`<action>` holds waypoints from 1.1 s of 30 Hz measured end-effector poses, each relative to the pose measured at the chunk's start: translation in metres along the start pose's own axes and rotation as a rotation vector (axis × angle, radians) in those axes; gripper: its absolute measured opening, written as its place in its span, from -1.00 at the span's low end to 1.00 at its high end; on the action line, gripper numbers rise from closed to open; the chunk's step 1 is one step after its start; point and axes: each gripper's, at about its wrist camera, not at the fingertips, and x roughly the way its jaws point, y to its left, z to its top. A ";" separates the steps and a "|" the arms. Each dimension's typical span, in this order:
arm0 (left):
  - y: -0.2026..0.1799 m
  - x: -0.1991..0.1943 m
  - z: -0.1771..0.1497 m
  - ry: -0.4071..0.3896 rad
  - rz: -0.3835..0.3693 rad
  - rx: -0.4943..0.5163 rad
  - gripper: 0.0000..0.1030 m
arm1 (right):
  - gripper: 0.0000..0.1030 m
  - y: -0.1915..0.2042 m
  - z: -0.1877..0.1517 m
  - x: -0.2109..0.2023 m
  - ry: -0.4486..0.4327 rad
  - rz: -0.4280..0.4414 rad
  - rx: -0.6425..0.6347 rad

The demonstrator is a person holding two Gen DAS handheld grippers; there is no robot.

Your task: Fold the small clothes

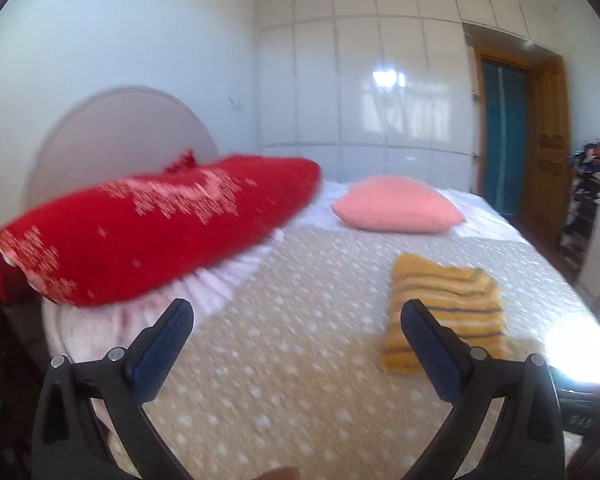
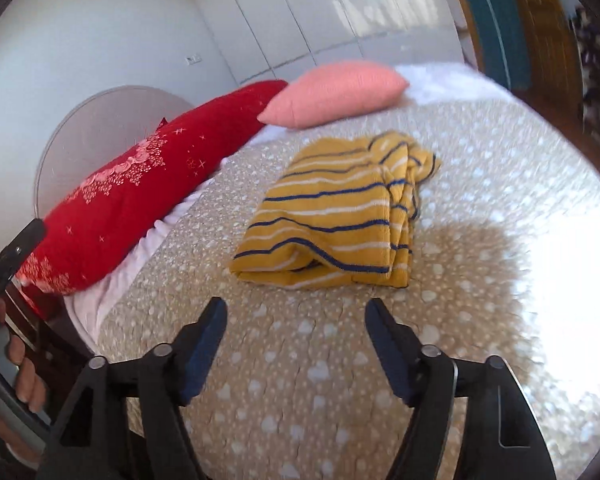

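Yellow striped garment (image 2: 332, 216) lies folded into a compact stack on the bed (image 2: 480, 152), near the pink pillow (image 2: 336, 92); left gripper (image 1: 296, 320) and right gripper (image 2: 296, 320) both spread wide, holding nothing, clear of it; fold judged essentially complete.

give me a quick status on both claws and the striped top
Left claw open, empty. Right claw open, empty, short of the striped top. Top lies folded on the bed, untouched. Nothing in the way.
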 end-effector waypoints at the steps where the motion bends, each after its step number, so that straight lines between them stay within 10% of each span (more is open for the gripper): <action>1: -0.001 0.000 -0.005 0.042 -0.017 -0.011 1.00 | 0.62 0.008 -0.005 -0.008 -0.017 -0.024 -0.016; 11: -0.004 0.021 -0.053 0.261 -0.052 -0.022 1.00 | 0.68 0.042 -0.042 -0.005 0.030 -0.141 -0.118; 33: 0.017 0.049 -0.078 0.394 -0.135 -0.108 1.00 | 0.76 0.056 -0.050 0.035 0.121 -0.190 -0.136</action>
